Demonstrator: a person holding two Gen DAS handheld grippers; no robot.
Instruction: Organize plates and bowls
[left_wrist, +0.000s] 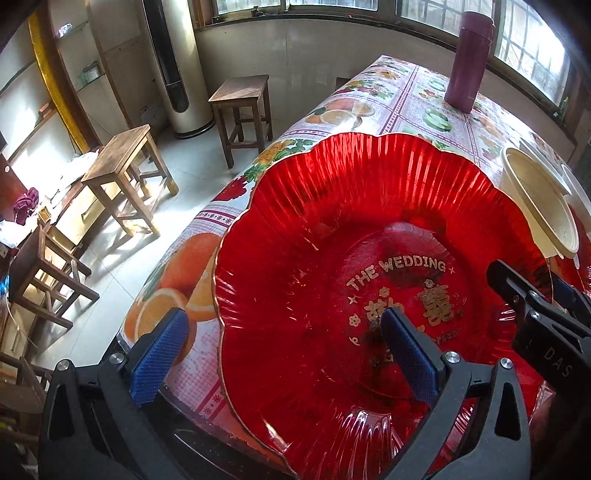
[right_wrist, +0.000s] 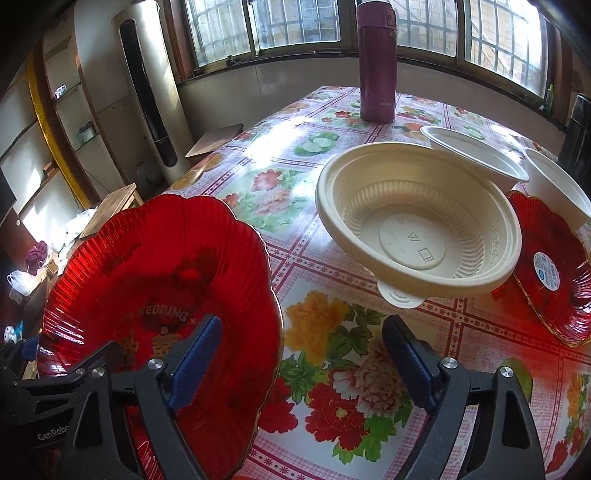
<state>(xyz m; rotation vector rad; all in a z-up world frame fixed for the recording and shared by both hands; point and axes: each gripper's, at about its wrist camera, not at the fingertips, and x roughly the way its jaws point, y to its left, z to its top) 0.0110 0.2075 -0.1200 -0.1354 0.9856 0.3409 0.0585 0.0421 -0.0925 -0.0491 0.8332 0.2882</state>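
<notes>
A large red fluted plate (left_wrist: 332, 258) with gold "THE WEDDING" lettering lies on the flowered tablecloth by the table's left edge. My left gripper (left_wrist: 284, 354) is open and straddles the plate's left rim, with one blue pad over the cloth and the other above the plate's middle. My right gripper (right_wrist: 303, 363) is also open, astride the right rim of the same plate (right_wrist: 159, 280); it shows in the left wrist view at the right (left_wrist: 532, 284). A cream plastic bowl (right_wrist: 417, 229) sits tilted beyond, with its far side against a second red plate (right_wrist: 554, 273).
Two white bowls (right_wrist: 476, 155) (right_wrist: 557, 184) stand behind the cream one. A purple flask (right_wrist: 376, 62) stands at the table's far end. Wooden stools (left_wrist: 122, 177) and a tall white floor unit (left_wrist: 177, 66) are on the floor to the left.
</notes>
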